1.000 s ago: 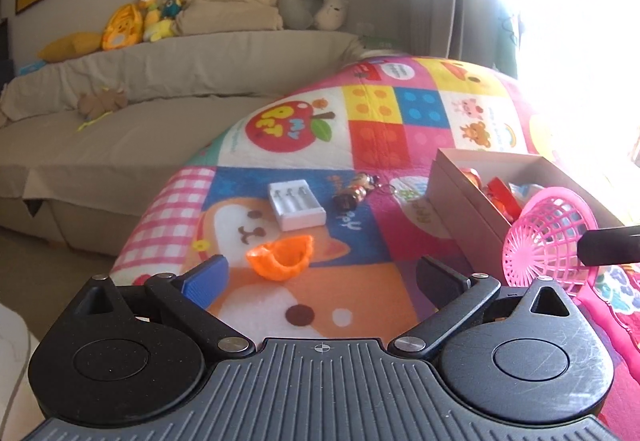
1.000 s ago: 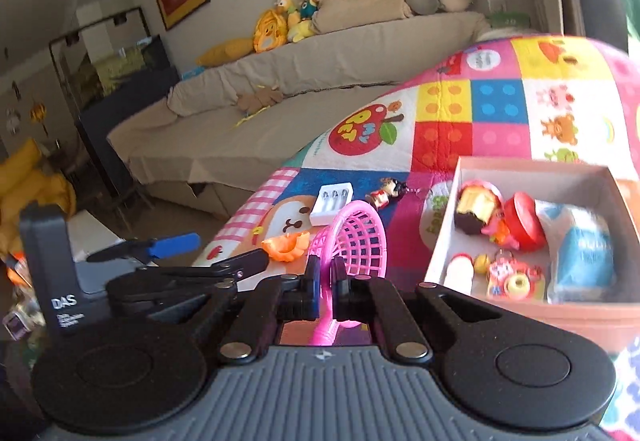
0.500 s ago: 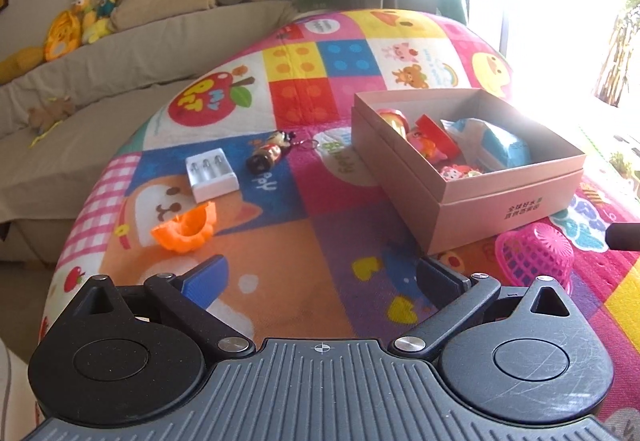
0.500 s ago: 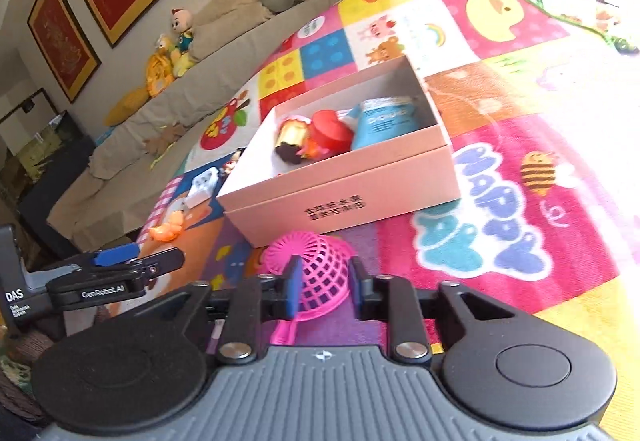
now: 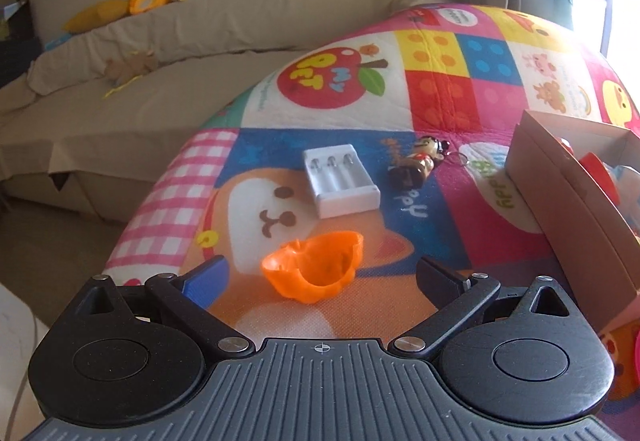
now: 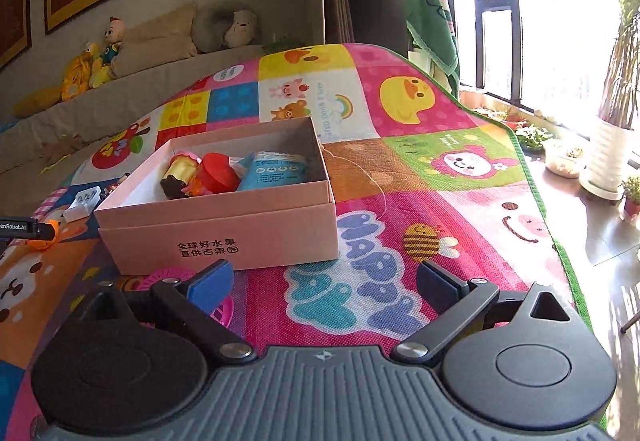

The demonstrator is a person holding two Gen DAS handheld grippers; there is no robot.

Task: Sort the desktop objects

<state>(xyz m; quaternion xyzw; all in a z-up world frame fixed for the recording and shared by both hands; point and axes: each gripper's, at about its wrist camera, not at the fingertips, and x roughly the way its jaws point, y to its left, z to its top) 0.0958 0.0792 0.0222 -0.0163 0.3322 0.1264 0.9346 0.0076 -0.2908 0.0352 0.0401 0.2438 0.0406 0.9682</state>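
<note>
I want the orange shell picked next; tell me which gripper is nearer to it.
Left. The left gripper has the orange shell just ahead between its open fingers; the right gripper is over by the pink box.

Pink basket beside box

Strong daylight is pouring in from the window ahead and to the right of the right claw, blowing out the glass to white and washing the far mat in glare. Ahead-left of it, the wall is staying dim. Around the left claw, light is falling softer, with a bright patch at the upper right. The fisheye lenses are bending the sofa and mat edges into curves, and distant corners are looking slightly soft.
</note>
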